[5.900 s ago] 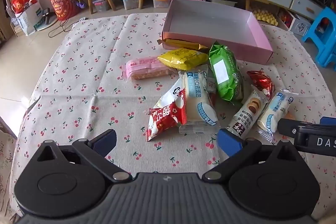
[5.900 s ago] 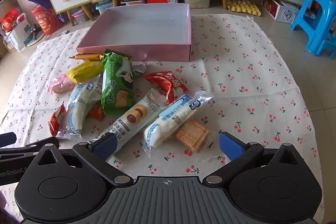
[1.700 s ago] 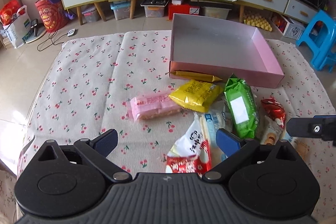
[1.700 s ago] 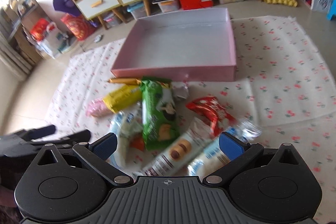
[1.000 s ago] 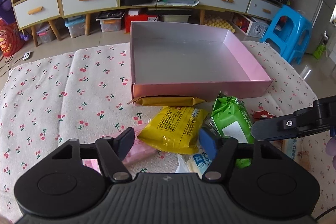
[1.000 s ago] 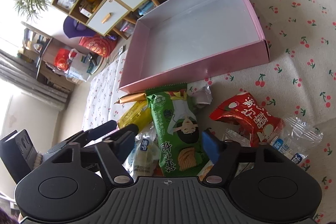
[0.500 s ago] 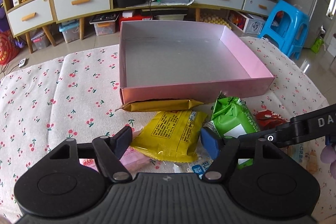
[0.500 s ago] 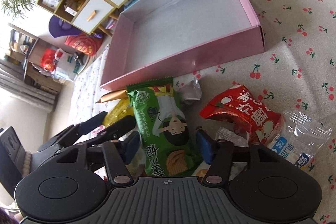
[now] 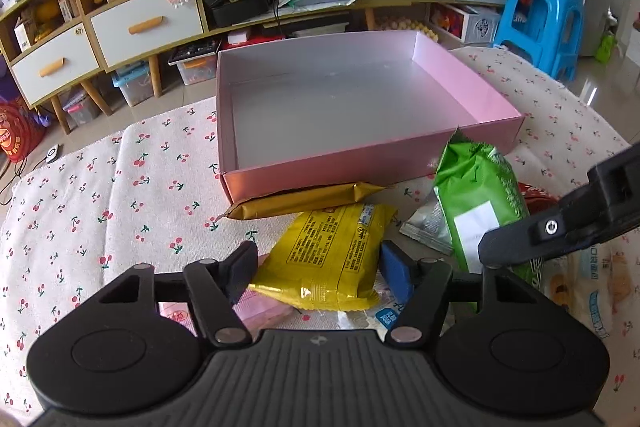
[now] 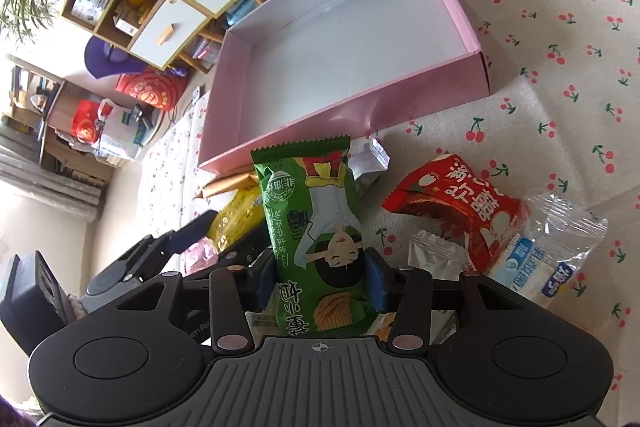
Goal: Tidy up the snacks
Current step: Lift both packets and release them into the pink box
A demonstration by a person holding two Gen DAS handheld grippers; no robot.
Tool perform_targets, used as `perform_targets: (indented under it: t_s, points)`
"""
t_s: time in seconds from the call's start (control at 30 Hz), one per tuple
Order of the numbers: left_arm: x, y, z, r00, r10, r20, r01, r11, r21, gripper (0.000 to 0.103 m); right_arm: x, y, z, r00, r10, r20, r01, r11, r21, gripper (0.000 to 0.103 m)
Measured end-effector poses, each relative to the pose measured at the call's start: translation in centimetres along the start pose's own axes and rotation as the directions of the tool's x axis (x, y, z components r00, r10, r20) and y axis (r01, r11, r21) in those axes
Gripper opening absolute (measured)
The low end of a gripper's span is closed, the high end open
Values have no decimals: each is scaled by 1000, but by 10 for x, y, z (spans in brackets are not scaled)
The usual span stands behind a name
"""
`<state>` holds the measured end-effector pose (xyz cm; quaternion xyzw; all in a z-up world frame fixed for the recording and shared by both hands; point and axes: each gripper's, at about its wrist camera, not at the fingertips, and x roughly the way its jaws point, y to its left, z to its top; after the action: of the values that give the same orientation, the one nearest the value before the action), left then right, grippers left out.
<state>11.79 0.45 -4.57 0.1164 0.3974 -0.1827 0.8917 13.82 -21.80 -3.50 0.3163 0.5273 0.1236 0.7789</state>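
A: Right gripper (image 10: 320,277) first. What's it got?

B: Both blue pads are pressed against the sides of the green snack pack (image 10: 316,231), one on each edge. That's a firm clamp on the lower half of the pack, whose top end points toward the pink box (image 10: 436,95). From the left wrist view the same green pack (image 9: 478,203) sits tilted up, its upper corner overlapping the box's front wall (image 9: 332,171).

A: And the left gripper (image 9: 316,269)?

B: Partly closed, jaws straddling the yellow snack pack (image 9: 332,259). The dark left pad (image 9: 240,267) and the blue right pad (image 9: 394,275) sit right at the pack's two edges. Whether they're actually squeezing it, I can't tell. The pack lies flat on the cherry-print tablecloth (image 9: 132,195).

A: What's around it?

B: A long gold packet (image 9: 304,201) lies against the front wall of the box, just beyond the yellow one. A pink wrapper (image 9: 264,307) peeks out under the yellow pack's near left corner. On the right wrist view there's a red pouch (image 10: 460,203) to the right of the green pack, a clear-wrapped white roll (image 10: 540,263) touching it, and a small silver sachet (image 10: 370,157) near the box's front wall.

A: The box itself?

B: Open-topped, pale floor showing.
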Motion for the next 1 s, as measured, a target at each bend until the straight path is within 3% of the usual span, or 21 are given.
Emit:
perform_targets:
  t_s: [0.17,0.5,0.77,1.0]
  points:
    - [-5,-2,2,1000,3,-28,-3,1000,-11,57,-9,-2,2,1000,7,18,-8,999,31,45]
    - [-23,9,4,994,-77,-79,68,991,-113,56,-19,-1,3,999,11,49,-13,998,58,45]
    - [-40,13,12,993,-122,-11,118,977,-177,56,-27,-4,13,994,39,102,-48,995,92,45]
    - [-32,12,25,995,-78,59,88,977,-193,56,-34,-6,35,986,17,164,-38,991,126,45]
